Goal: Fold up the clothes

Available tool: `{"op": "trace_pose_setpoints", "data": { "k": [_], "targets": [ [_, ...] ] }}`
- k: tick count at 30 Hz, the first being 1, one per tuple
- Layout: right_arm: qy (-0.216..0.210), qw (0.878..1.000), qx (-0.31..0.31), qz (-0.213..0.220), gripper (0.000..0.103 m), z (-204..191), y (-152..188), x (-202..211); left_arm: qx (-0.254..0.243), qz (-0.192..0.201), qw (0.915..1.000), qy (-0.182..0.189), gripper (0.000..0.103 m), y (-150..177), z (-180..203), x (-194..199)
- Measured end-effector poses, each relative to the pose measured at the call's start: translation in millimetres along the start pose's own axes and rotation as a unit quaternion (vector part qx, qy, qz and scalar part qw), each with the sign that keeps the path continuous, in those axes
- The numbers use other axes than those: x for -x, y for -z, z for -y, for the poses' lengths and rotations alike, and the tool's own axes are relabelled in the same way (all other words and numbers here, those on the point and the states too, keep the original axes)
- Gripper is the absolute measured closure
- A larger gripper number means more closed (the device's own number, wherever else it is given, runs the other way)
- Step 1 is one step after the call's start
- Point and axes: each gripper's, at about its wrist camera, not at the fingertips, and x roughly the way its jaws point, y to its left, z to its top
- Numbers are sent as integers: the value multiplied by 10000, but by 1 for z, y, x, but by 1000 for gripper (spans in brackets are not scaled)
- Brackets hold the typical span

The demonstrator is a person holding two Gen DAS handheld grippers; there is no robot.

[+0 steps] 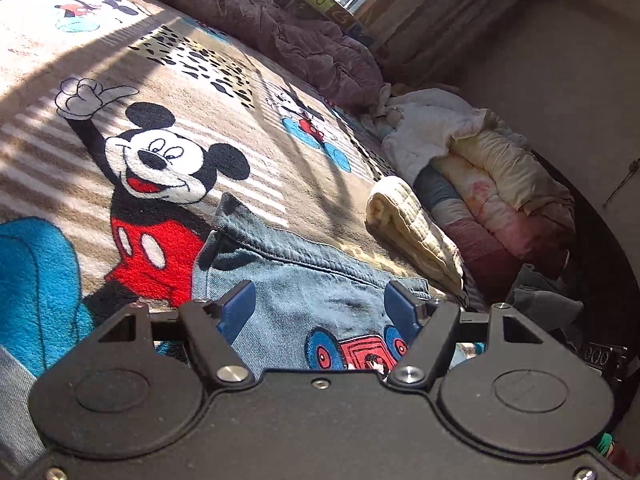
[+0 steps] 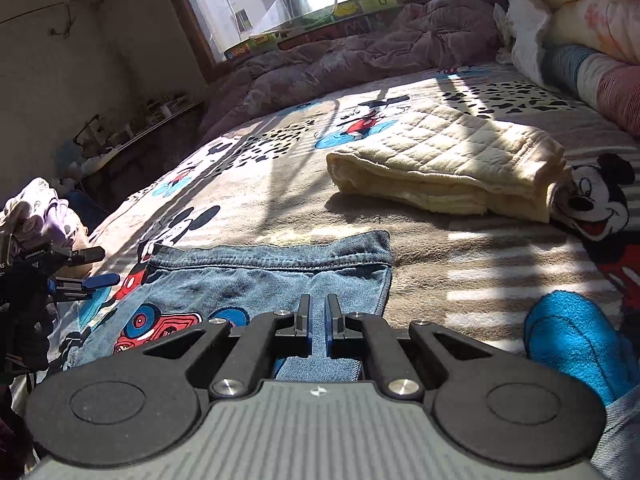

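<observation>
A denim garment (image 1: pixel 312 280) with a red car patch lies flat on the cartoon-mouse blanket (image 1: pixel 168 92). My left gripper (image 1: pixel 320 302) hovers over its near part, blue pads (image 1: pixel 239 305) wide apart and gripping nothing. In the right wrist view the same denim (image 2: pixel 260 280) spreads ahead, hem toward the window. My right gripper (image 2: pixel 318 320) sits above its near edge, jaws almost together with only a thin slit; no cloth shows pinched in it. The left gripper (image 2: pixel 100 267) appears at the left edge, open.
A folded cream quilted garment (image 2: pixel 444 168) rests on the blanket beyond the denim. Rolled bedding and pillows (image 1: pixel 488 184) pile up along one side, a mauve quilt (image 2: pixel 360 48) lies under the window, and a blue fleece patch (image 2: pixel 576 340) is near right.
</observation>
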Motion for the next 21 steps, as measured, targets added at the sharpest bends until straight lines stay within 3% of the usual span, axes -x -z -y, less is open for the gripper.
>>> {"op": "trace_pose_setpoints", "data": {
  "k": [4,9,11,13,15,19,21],
  "targets": [
    [143,9993,347,-7,94,-31,43,34,-749,-228,9968,-165,33,35,44,4],
    [238,9982,492,233,94,-59,89,67,-1634,-489,9853,-97,33,101,106,17],
    [112,9977,468,471,94,-69,106,83,-2171,-741,9722,-474,33,135,124,13],
    [525,9948,868,113,95,-80,128,83,-2789,-926,9510,-959,33,169,140,9],
    [825,9904,1104,-50,94,-85,152,85,-3409,-715,9296,-1207,33,190,153,17],
    [1265,9833,1262,340,92,-91,170,110,-3571,-257,9237,-1363,34,207,171,60],
    [1181,9802,1438,678,89,-100,173,124,-3591,-82,9214,-1480,34,224,177,74]
  ]
}}
